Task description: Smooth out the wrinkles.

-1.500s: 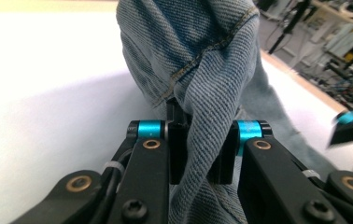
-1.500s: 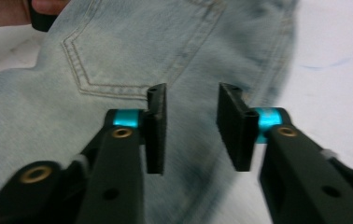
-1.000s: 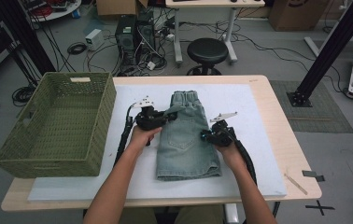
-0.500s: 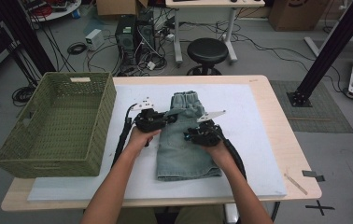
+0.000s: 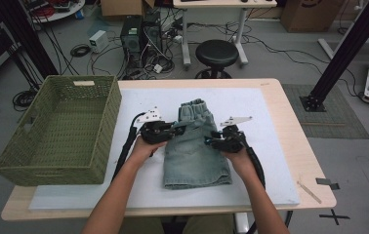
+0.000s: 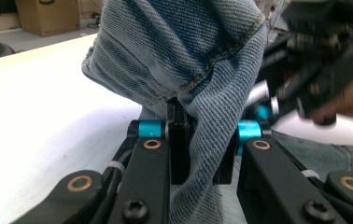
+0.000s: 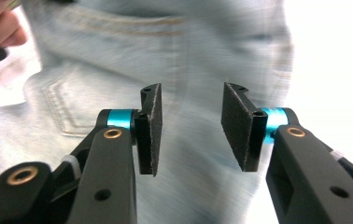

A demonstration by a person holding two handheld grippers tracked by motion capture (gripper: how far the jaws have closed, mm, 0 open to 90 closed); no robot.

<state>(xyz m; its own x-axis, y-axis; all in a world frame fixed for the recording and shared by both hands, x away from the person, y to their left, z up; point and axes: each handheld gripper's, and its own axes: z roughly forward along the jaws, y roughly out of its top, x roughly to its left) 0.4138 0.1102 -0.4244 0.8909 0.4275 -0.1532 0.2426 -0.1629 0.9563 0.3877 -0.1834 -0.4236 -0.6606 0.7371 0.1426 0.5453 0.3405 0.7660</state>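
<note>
Two grippers on denim shorts (image 5: 192, 151), which lie flat on white mat (image 5: 280, 161) mid-table, waistband away from me. My left gripper (image 5: 176, 130) clamped on raised fold of shorts' left edge. My right gripper (image 5: 211, 141) over right edge, jaws apart, nothing between pads (image 7: 151, 126). Green basket (image 5: 55, 131) at left, beside mat.

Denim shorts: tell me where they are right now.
In the high view the denim shorts lie mid-table on the white mat, right of the green basket, between the left gripper, which pinches their edge, and the open right gripper.
</note>
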